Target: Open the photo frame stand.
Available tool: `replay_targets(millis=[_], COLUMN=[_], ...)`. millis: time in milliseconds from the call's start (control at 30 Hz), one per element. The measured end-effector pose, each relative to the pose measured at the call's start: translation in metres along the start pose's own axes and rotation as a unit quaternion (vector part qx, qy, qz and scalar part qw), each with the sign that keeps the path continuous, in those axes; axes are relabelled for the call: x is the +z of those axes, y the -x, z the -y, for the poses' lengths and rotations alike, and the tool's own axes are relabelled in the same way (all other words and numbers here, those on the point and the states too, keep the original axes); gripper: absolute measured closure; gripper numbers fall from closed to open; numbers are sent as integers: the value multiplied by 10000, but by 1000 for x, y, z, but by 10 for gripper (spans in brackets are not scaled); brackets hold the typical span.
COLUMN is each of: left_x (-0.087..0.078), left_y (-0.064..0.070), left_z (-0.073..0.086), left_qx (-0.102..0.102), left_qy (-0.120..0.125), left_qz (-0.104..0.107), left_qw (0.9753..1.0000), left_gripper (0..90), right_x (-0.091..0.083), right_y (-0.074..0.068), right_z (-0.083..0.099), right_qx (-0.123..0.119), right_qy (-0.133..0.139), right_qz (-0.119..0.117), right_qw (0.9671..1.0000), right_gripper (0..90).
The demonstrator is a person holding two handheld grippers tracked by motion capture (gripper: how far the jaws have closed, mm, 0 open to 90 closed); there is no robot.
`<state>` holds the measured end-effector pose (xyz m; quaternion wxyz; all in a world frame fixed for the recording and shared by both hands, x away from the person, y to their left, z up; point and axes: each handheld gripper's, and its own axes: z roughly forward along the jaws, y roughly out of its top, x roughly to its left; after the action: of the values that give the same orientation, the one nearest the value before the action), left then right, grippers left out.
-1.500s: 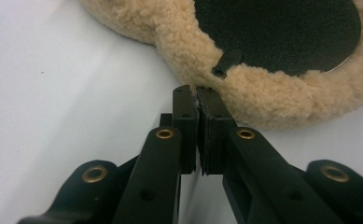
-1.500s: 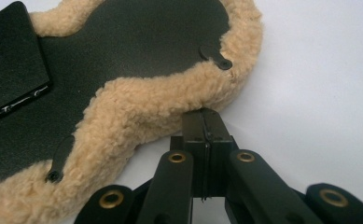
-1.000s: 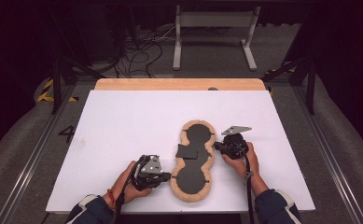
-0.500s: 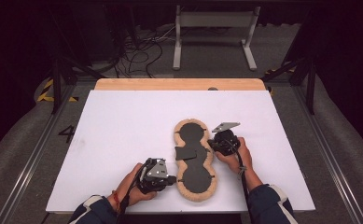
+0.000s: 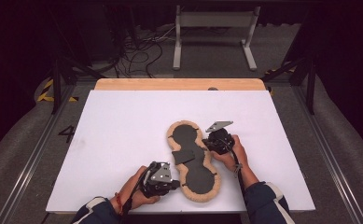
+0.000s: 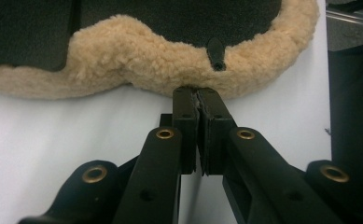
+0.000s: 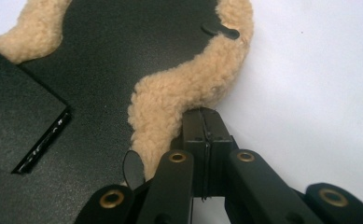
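Fleece-edged pad (image 5: 193, 161) near front edge of tabletop (image 5: 123, 121), right of centre; left tool (image 5: 174, 184) and right tool (image 5: 209, 141) both closed, tips at fleece rim, grip unconfirmed; pull outward evenly, keep pad flat.

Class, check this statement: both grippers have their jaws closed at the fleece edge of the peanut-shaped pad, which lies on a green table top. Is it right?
Not quite: the table top is white, not green, as the high view shows. The rest holds: the left gripper and the right gripper each have their jaws closed at the fleece edge of the pad.
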<state>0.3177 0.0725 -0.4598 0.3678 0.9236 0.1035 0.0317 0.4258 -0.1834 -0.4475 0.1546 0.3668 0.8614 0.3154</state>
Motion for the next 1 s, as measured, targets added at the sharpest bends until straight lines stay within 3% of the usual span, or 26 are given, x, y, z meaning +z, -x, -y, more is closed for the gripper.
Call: replay_targets(millis=[833,1000], left_x=[23,20], left_y=[14,15], left_z=[-25,-25], left_qx=[27,127], left_qy=[0,49], left_qz=[-8,6], left_qw=[10000,9999], left_gripper=[896,850], right_x=[20,14], right_y=[-20,-17], right_z=[-33,-32], right_qx=[-582,-448], right_qy=[-396,-355], right_qz=[307,382], right_qw=[9970,9976], right_gripper=[900,838])
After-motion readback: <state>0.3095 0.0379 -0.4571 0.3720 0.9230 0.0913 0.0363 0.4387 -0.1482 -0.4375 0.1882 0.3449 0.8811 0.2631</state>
